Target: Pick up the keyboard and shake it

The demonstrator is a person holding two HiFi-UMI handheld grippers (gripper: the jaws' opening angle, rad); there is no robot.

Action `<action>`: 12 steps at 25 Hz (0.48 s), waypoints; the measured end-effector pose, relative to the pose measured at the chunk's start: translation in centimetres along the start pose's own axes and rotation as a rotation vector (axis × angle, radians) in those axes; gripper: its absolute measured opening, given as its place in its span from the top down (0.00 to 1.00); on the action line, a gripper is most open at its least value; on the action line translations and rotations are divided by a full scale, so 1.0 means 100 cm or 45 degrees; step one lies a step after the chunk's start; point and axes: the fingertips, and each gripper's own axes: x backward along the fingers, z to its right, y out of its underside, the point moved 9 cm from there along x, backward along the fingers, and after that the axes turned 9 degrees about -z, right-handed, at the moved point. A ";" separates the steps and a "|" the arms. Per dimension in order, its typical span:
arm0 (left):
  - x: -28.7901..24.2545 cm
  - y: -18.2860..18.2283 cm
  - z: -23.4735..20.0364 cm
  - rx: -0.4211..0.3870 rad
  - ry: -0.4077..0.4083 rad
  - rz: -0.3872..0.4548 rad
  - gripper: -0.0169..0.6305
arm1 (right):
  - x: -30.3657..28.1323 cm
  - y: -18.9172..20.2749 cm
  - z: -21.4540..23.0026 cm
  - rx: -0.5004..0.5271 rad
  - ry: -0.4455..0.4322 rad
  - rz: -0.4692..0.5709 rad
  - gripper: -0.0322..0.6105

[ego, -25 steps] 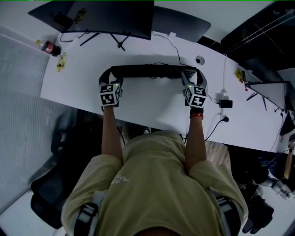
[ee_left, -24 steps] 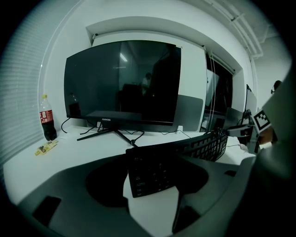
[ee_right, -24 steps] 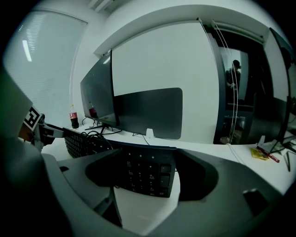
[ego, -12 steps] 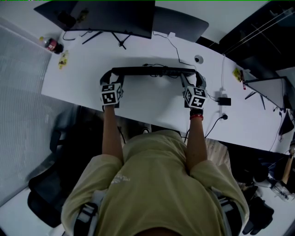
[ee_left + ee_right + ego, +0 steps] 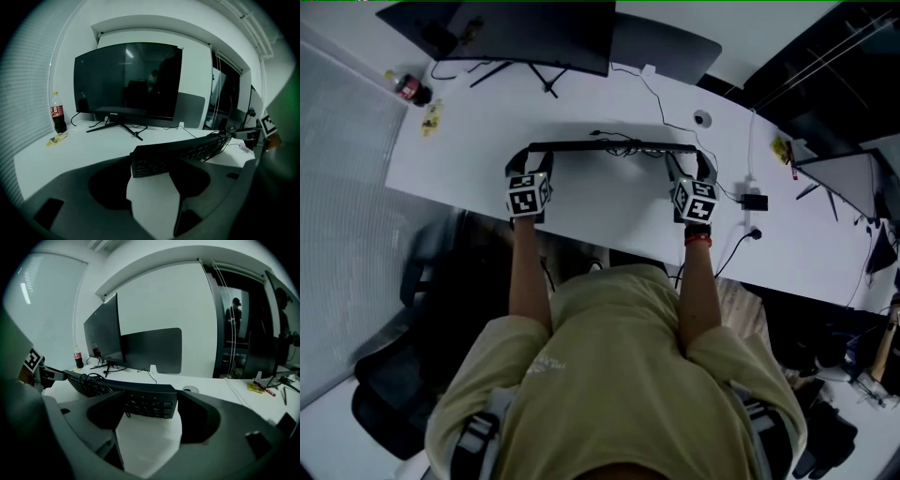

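Observation:
A black keyboard (image 5: 609,147) hangs above the white desk (image 5: 600,211), held by its two ends and tipped so that it shows almost edge-on in the head view. My left gripper (image 5: 532,157) is shut on its left end (image 5: 150,161). My right gripper (image 5: 689,159) is shut on its right end (image 5: 150,404). A tangle of the keyboard's cable (image 5: 91,380) lies along its keys. In the left gripper view the jaws (image 5: 152,171) flank the keyboard's short side, and in the right gripper view the jaws (image 5: 150,411) do the same.
A large monitor (image 5: 534,33) on a spread stand and a dark panel (image 5: 666,47) stand at the desk's far edge. A cola bottle (image 5: 411,89) and a yellow packet (image 5: 429,122) lie far left. A cable grommet (image 5: 703,119) and a power adapter (image 5: 757,202) are at right.
Both grippers have carried the keyboard a little away from the person, toward the monitor. It has tipped further on edge and looks thinner from above.

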 end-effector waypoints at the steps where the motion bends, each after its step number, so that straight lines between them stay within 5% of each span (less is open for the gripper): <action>1: 0.002 0.002 0.000 0.004 0.000 -0.004 0.56 | 0.002 0.002 -0.001 0.001 0.001 -0.004 0.39; 12: 0.013 0.030 0.005 0.043 -0.003 -0.033 0.59 | 0.018 0.026 -0.006 -0.001 0.008 -0.046 0.39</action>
